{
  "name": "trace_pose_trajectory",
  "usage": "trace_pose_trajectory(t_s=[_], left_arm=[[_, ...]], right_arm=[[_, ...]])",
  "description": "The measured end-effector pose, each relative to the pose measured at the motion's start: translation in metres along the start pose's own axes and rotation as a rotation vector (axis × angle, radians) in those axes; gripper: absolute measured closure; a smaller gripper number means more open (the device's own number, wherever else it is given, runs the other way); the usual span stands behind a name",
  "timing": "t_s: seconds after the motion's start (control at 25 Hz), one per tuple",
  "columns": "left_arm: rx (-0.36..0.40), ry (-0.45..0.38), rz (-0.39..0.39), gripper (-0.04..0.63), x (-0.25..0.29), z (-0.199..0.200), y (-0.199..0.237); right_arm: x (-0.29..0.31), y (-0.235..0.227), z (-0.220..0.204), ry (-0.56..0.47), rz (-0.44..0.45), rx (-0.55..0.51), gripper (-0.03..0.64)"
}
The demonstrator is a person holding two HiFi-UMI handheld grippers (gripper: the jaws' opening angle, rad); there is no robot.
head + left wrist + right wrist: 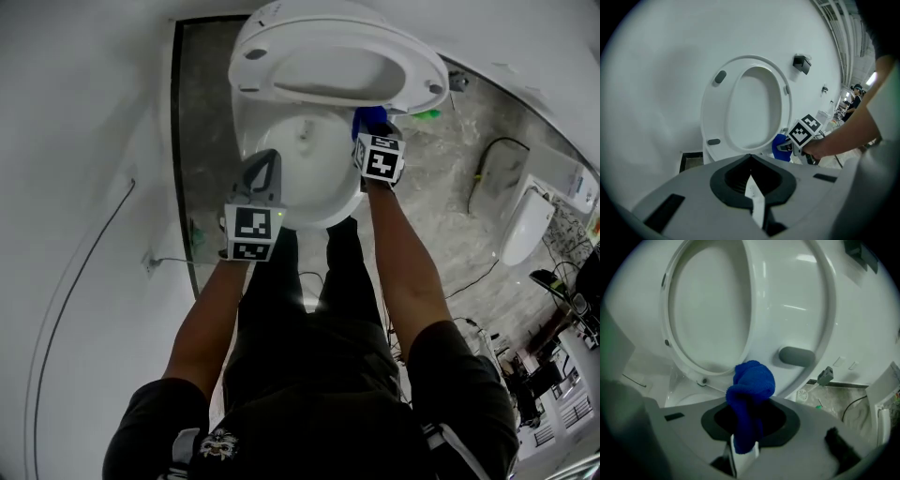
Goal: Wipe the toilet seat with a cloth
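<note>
With the toilet seat [787, 296] raised for wiping, the right gripper [743, 448], clamped on a blue cloth [751, 385] whose bunched end juts ahead of the jaws, hovers near its lower edge; the left gripper [751, 185] hangs closed and empty by the bowl [314, 183]
</note>
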State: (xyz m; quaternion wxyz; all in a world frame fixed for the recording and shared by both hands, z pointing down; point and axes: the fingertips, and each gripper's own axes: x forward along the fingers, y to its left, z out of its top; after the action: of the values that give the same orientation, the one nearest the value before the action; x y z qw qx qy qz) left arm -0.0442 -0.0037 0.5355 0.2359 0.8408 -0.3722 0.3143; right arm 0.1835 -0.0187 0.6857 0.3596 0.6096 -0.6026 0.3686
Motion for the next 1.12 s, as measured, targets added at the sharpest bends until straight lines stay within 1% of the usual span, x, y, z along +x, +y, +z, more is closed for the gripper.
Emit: trace_pose_trajectory(t_s=[0.16, 0.28, 0.6, 0.76, 0.92, 1.12], left_arm=[[-0.017, -0.001, 0.007, 0.586, -0.007, -0.002, 0.008], [-0.021, -0.003, 0.016, 0.586, -0.013, -0.003, 0.017], [-0.077, -0.001, 0.078, 0.586, -0.025, -0.018, 0.052], [-0.105, 0.009, 0.100, 0.586, -0.032, -0.029, 0.064], [-0.130, 0.020, 0.110, 0.586, -0.038, -0.040, 0.073], [-0.175, 0.057, 0.130, 0.586, -0.037, -0.053, 0.082]], right_arm=[[0.015, 0.016, -0.008, 0.037, 0.015, -0.064, 0.520], [0.025, 0.031, -0.011, 0.063, 0.034, -0.092, 0.520], [0.040, 0.081, -0.013, 0.108, 0.110, -0.172, 0.520], [0.047, 0.106, -0.011, 0.109, 0.141, -0.239, 0.520], [0.049, 0.132, -0.006, 0.115, 0.173, -0.271, 0.520], [0.048, 0.157, 0.001, 0.112, 0.195, -0.312, 0.520]])
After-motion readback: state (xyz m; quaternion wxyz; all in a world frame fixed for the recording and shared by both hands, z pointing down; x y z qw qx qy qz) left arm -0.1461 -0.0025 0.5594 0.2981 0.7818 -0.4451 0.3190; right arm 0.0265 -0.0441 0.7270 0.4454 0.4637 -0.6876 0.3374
